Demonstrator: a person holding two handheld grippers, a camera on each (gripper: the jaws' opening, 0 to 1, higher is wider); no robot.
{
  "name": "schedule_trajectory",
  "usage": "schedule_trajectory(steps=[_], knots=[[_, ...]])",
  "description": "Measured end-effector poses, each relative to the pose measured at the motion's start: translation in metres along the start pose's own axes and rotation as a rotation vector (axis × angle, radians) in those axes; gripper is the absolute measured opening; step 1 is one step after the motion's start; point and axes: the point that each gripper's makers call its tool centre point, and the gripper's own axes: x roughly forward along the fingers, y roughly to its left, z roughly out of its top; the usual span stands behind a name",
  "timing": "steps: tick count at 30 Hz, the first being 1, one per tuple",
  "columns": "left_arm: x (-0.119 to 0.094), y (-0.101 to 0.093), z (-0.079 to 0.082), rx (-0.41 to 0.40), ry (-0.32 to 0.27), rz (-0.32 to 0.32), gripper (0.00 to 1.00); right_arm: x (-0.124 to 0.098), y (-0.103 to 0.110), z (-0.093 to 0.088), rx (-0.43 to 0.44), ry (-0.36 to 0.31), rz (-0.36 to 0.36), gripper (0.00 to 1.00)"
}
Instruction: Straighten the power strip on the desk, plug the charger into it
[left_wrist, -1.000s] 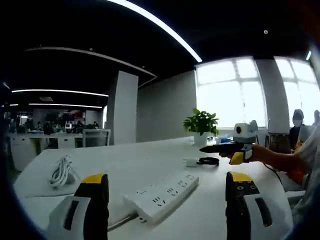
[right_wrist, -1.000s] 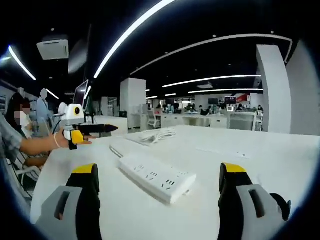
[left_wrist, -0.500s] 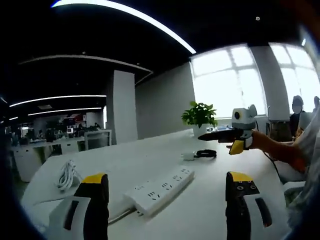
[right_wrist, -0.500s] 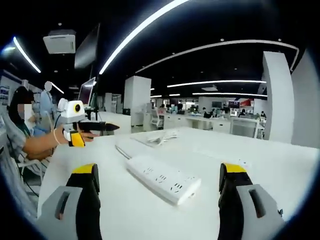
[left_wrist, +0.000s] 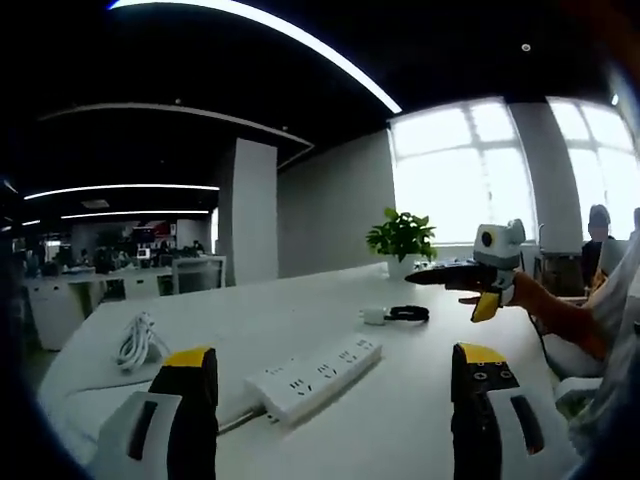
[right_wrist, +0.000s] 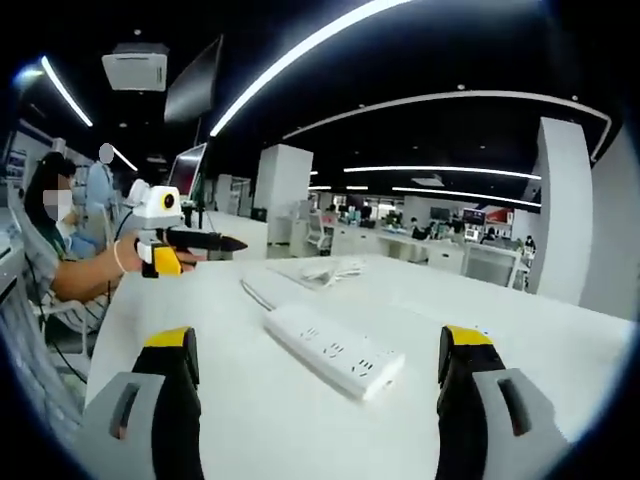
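From where I stand, the left gripper (left_wrist: 334, 400) is held above the white desk (left_wrist: 300, 310) with its yellow-tipped jaws spread wide and nothing between them. The white power strip (left_wrist: 313, 375) lies flat on the desk just ahead of those jaws, set at a slant, its sockets facing up and its cable running off toward the left jaw. Beyond it, farther across the desk, sits the small white charger (left_wrist: 373, 316) with a black coiled cord (left_wrist: 408, 314) touching it on its right side. A bundle of white cable (left_wrist: 135, 340) lies well apart on the left part of the desk, and a potted green plant (left_wrist: 402, 240) stands near the far edge by the bright windows.

In the right gripper view, the right gripper (right_wrist: 310, 400) also hangs over the desk, jaws spread and holding nothing. The power strip (right_wrist: 335, 350) lies between and beyond them, again at a slant. The left gripper (right_wrist: 185, 245), held in a person's hand (right_wrist: 135, 255), shows on the left of that view, raised above the desk edge.
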Motion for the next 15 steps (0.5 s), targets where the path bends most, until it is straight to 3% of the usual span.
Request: schedule_trajectory(steps=[7, 15], knots=[[-0.008, 0.000, -0.005, 0.006, -0.001, 0.025, 0.99, -0.016, -0.004, -0.004, 0.015, -0.007, -0.026, 1.00], [-0.020, -0.006, -0.018, 0.029, 0.036, 0.041, 0.98, -0.032, 0.004, -0.013, 0.019, 0.011, -0.031, 1.00]])
